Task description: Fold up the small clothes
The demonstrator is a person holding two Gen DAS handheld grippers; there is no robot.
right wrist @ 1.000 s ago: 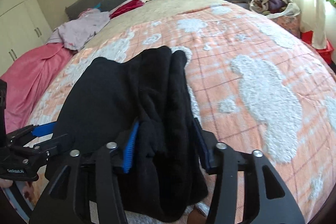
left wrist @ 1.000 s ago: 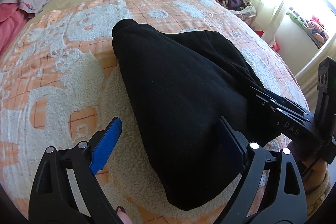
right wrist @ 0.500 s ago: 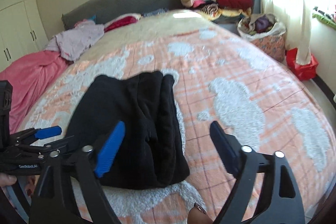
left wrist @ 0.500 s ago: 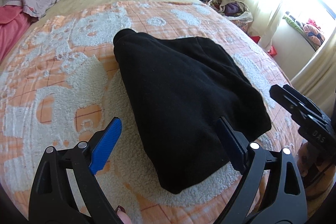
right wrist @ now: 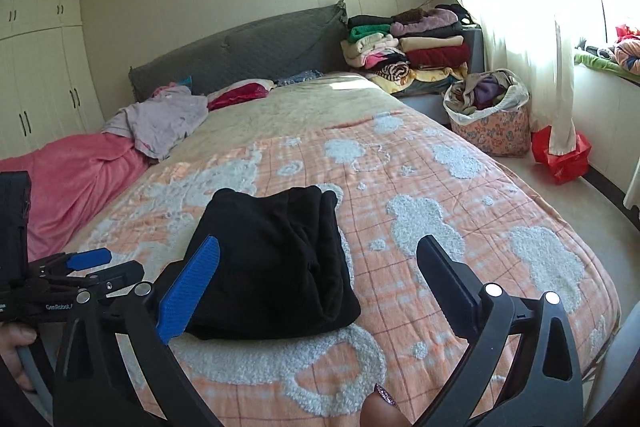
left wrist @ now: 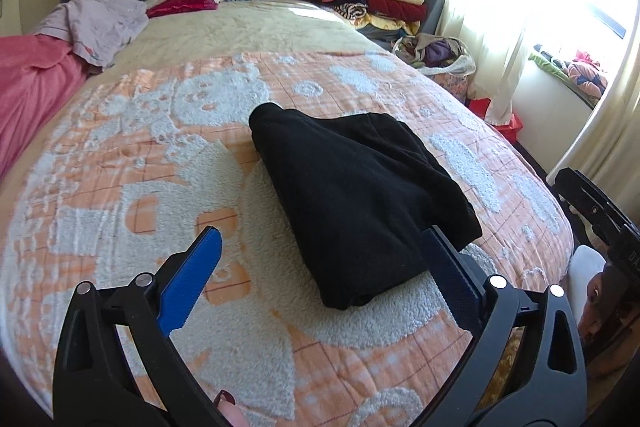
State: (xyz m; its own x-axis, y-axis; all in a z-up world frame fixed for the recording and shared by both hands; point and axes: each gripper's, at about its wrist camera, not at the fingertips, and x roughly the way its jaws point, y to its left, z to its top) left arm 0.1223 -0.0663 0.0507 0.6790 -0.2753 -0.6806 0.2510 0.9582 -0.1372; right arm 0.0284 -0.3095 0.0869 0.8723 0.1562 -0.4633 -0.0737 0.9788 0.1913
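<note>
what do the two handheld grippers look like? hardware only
Both match: black skeletal plastic frames with cut-out arms, silver pivot pins and ribbed blue pads on the jaws. The left gripper and right gripper show this alike. White lettering runs along the left unit's side in the right wrist view, only partly readable. A painted fingernail shows below the right gripper.

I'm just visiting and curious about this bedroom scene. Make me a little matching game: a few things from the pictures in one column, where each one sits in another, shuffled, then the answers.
Things:
1. black garment
2. pink blanket
3. stack of folded clothes
4. floral bag

Places:
A. on the floor beside the bed, near the curtain
B. piled past the headboard's window-side end
C. folded on the orange-and-white bedspread, in front of both grippers
D. spread along the bed's wardrobe-side edge

Pairs: 1-C, 2-D, 3-B, 4-A
</note>
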